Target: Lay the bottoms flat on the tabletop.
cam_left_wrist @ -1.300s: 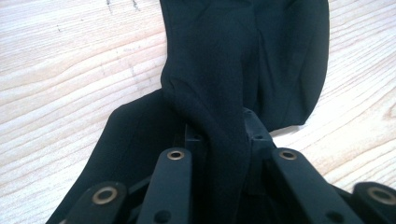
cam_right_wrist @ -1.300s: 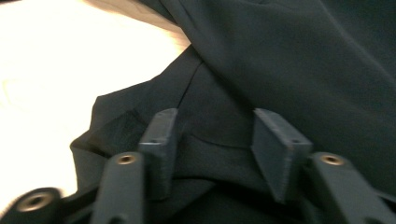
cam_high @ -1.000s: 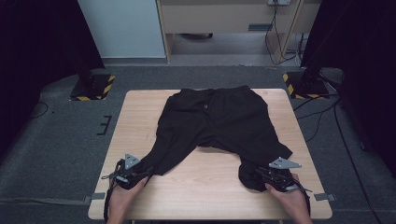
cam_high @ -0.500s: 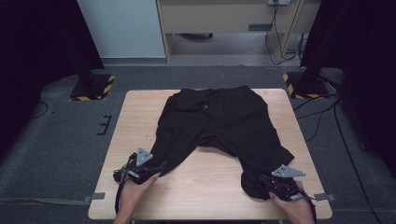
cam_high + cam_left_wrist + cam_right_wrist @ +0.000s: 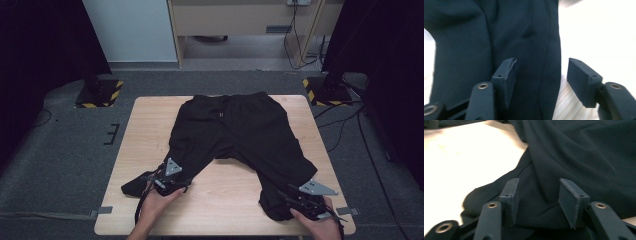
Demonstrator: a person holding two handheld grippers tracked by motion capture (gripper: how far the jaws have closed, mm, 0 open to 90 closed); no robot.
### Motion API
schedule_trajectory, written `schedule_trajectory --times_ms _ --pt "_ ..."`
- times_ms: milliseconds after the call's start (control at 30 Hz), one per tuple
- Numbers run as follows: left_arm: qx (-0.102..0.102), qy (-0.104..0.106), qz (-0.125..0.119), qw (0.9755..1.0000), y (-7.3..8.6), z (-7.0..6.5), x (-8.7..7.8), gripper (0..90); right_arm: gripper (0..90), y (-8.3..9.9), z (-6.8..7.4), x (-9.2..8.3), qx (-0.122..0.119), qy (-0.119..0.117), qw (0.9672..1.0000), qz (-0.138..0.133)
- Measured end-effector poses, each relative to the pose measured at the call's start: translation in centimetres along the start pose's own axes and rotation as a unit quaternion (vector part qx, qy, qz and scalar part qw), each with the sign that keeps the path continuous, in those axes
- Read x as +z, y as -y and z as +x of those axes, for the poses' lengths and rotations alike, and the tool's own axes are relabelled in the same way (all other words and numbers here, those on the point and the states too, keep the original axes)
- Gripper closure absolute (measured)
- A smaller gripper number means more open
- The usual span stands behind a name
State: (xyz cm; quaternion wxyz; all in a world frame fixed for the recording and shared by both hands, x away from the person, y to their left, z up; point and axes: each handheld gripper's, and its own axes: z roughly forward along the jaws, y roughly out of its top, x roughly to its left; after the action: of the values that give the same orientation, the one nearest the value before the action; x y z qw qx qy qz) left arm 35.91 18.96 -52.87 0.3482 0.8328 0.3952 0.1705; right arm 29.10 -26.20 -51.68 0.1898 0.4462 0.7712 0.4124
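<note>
From above, the black fabric trousers (image 5: 240,135) lie spread on my light wooden bench (image 5: 220,195), waistband toward twelve o'clock and the two legs running down toward seven and five. My left tongs (image 5: 167,181) sit at seven o'clock on the end of one leg; my right tongs (image 5: 305,202) sit at five o'clock on the bunched end of the other.

Along my left tongs (image 5: 540,75), the jaws stand apart and have just been closing; the dark trouser leg (image 5: 499,37) lies between and under them, unpinched.

Along my right tongs (image 5: 537,195), the jaws have just been opening and stand released, with a ridge of trouser cloth (image 5: 574,152) between them, pads clear of it.
</note>
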Motion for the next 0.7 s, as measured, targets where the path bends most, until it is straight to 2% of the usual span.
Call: schedule_trajectory --times_ms 100,167,267,533,600,700 --pt "-0.004 -0.006 -0.001 1.0 0.0 0.5 -0.2 56.4 47.9 0.0 -0.2 0.0 0.002 0.01 0.9999 -0.005" --pt "-0.012 -0.005 0.001 0.9999 0.1 0.8 -0.4 70.5 48.0 0.0 -0.3 0.0 0.004 0.013 0.9999 -0.008" --pt "-0.02 0.0 0.008 0.9998 0.3 0.8 -0.9 79.1 48.7 -0.2 -0.5 0.1 0.009 0.018 0.9997 -0.013" --pt "-0.017 0.014 0.01 0.9997 1.7 -0.3 -2.6 78.9 48.9 -1.5 -0.6 1.6 0.011 0.012 0.9995 -0.026" --pt "-0.015 0.005 0.005 0.9999 2.0 -0.4 -3.2 76.0 48.5 -2.0 -0.5 2.0 0.01 0.01 0.9993 -0.033" --pt "-0.022 -0.031 -0.022 0.9991 2.4 0.2 -4.3 60.7 47.2 -2.7 -0.5 2.5 0.012 0.007 0.9989 -0.044"
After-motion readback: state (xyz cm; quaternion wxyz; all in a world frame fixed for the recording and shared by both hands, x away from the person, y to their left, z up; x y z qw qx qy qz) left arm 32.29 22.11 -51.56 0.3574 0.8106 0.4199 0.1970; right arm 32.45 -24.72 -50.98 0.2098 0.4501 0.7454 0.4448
